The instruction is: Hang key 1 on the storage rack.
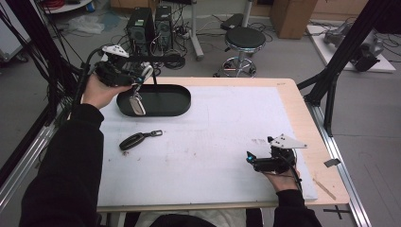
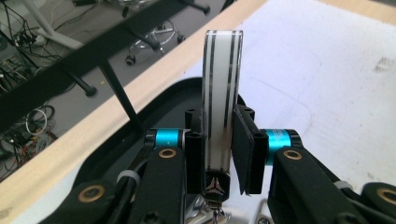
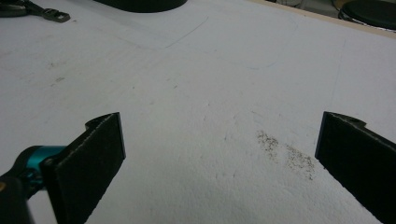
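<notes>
My left gripper [image 1: 137, 87] hangs over the left end of a black oval tray [image 1: 175, 97], shut on a white key fob [image 1: 138, 104] with dark stripes. In the left gripper view the key fob [image 2: 223, 88] stands up between the two pads, and its keyring end is down by the gripper body. A second, black key fob [image 1: 137, 140] with a strap lies on the white mat in front of the tray. My right gripper [image 1: 250, 158] rests low at the mat's right front. Its jaws stand wide open with bare mat between them in the right gripper view [image 3: 224, 158].
A thin black rod [image 1: 155, 75] rises from the tray. The white mat [image 1: 213, 123] covers most of the wooden table [image 1: 302, 118]. Black frame posts stand at both sides. A stool [image 1: 243, 40] and computer towers are on the floor beyond the far edge.
</notes>
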Demonstrator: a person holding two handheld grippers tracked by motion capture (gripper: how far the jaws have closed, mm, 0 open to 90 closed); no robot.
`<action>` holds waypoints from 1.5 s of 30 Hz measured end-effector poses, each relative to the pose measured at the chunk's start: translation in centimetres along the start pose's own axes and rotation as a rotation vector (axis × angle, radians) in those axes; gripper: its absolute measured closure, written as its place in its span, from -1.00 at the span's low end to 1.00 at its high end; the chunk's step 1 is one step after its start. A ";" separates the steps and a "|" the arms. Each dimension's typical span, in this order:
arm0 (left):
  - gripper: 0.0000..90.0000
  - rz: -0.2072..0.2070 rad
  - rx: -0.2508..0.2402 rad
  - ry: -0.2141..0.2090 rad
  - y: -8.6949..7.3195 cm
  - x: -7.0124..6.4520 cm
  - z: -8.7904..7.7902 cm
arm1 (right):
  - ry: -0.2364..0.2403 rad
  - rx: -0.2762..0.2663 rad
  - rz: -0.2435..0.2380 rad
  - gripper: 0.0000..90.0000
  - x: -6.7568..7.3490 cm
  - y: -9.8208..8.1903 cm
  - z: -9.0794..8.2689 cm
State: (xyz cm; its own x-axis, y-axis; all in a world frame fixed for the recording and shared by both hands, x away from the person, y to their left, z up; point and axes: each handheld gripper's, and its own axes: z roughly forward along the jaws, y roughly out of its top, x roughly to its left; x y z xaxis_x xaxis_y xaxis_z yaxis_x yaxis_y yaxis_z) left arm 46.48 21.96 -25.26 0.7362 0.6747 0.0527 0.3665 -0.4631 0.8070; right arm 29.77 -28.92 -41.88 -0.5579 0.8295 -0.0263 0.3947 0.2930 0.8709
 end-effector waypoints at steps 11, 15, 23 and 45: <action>0.68 -0.020 -0.067 0.021 1.7 1.5 -0.4 | 0.009 0.005 0.003 -0.98 -0.2 -0.1 0.3; 0.68 -0.022 -0.080 0.034 2.1 2.0 -0.2 | 0.007 0.005 0.008 -0.98 -0.4 -0.2 0.3; 0.68 -0.046 -0.069 0.033 3.1 2.8 0.2 | 0.004 0.012 0.004 -0.98 -0.3 -0.4 0.3; 0.68 -0.058 -0.267 0.187 3.1 5.1 1.0 | 0.000 0.023 0.018 -0.98 -0.6 -0.7 0.1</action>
State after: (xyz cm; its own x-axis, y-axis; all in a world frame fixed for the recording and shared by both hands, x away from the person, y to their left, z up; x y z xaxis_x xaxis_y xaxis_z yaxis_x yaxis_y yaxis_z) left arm 51.96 23.43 -23.06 0.5918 0.8011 0.0893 0.2249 -0.2705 0.9361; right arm 29.91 -29.53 -42.55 -0.5502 0.8350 -0.0104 0.4218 0.2886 0.8595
